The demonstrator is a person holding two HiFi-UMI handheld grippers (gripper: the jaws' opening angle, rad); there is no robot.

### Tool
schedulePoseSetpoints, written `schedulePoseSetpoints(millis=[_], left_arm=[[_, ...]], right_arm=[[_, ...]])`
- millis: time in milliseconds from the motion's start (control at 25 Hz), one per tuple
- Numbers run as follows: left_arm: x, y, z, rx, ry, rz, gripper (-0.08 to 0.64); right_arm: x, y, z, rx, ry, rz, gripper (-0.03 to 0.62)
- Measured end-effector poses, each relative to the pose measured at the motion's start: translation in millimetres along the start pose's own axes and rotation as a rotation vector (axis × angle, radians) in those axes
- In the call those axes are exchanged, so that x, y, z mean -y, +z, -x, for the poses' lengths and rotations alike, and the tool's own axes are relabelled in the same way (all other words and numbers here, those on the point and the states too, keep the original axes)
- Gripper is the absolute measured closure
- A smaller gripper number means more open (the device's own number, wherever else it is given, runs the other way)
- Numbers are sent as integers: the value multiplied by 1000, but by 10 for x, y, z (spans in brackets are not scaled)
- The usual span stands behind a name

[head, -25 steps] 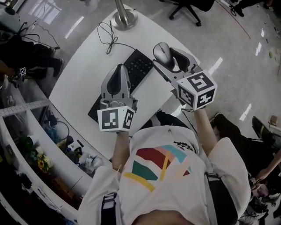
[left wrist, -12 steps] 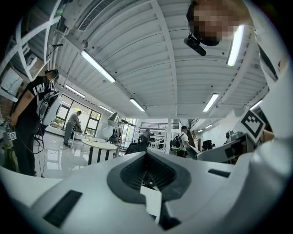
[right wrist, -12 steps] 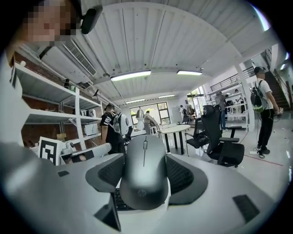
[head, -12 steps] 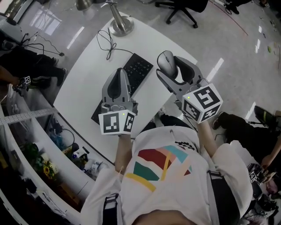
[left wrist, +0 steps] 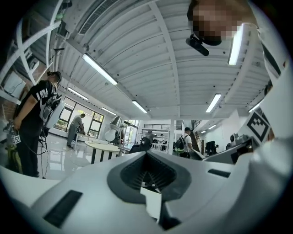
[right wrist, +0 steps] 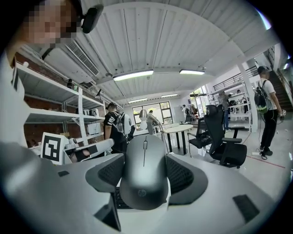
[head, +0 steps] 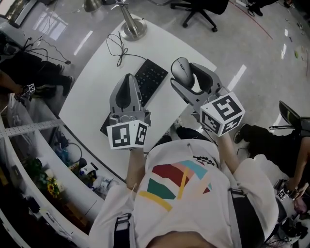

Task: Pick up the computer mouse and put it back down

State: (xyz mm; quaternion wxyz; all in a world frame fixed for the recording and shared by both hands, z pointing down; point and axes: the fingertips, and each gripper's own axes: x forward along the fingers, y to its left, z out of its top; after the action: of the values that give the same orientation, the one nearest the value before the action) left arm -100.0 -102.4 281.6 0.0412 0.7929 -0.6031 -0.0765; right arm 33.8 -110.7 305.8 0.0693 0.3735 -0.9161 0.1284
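Note:
A grey computer mouse (head: 182,69) is held above the white table (head: 92,82), and my right gripper (head: 188,80) is shut on its sides. In the right gripper view the mouse (right wrist: 143,171) fills the gap between the two jaws, its scroll wheel pointing away, tilted up towards the room. A strip of the black keyboard (right wrist: 119,199) shows under it. My left gripper (head: 127,92) hovers over the near end of the keyboard (head: 151,73). It is shut and holds nothing. The left gripper view looks up at the ceiling, and its fingertips (left wrist: 151,171) meet.
A lamp base (head: 132,26) and a looped black cable (head: 117,44) sit at the table's far end. An office chair (head: 202,9) stands on the floor beyond. Shelves with clutter (head: 58,164) run along the left. People stand in the room in both gripper views.
The right gripper keeps its hold on the mouse and has drifted slightly left. The left gripper has also eased a little left over the keyboard.

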Motion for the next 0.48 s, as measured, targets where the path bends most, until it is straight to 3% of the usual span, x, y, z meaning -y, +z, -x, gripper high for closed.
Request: schedulePoseSetpoints(millis=[480], left_arm=[[-61, 68, 51, 11, 13, -5, 515]], right_arm=[[-91, 72, -21, 1, 14, 20, 296]])
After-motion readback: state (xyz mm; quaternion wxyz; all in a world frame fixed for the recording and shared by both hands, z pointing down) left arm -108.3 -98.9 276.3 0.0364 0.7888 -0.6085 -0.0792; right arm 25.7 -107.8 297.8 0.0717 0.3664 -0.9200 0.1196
